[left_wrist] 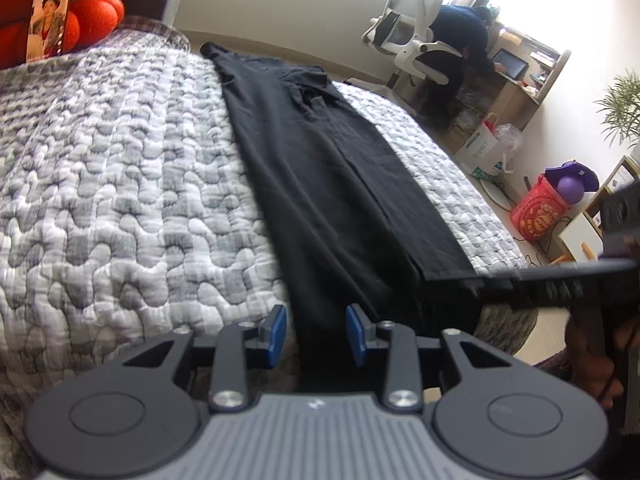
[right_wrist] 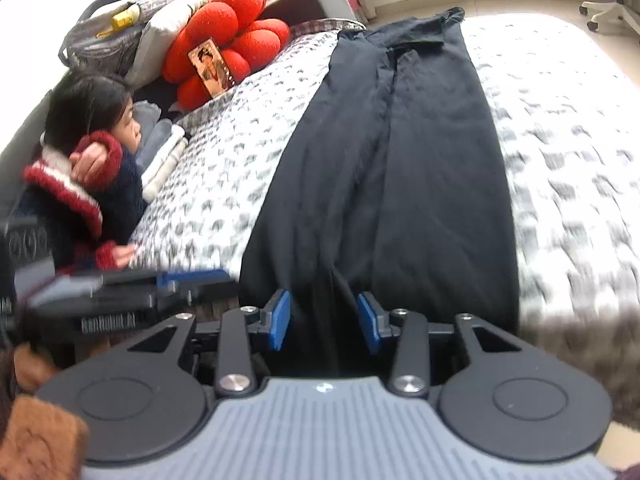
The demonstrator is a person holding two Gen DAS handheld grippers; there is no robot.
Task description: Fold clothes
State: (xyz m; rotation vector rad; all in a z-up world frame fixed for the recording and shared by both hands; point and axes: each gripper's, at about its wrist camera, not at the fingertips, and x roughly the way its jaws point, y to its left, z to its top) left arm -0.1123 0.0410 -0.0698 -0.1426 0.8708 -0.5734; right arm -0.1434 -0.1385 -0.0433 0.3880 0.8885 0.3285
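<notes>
Trousers [left_wrist: 320,168], black and laid out flat lengthwise on the quilted bed [left_wrist: 120,168], run from the near edge toward the red cushion [left_wrist: 92,12] at the headboard; the two legs lie side by side, lightly creased. Both grippers sit at the near hem. Left gripper [left_wrist: 316,336] fingers [left_wrist: 276,332] stand apart, cloth between them. Right gripper [right_wrist: 326,324] fingers [right_wrist: 280,320] likewise stand apart over the hem, not clamping it.
</notes>
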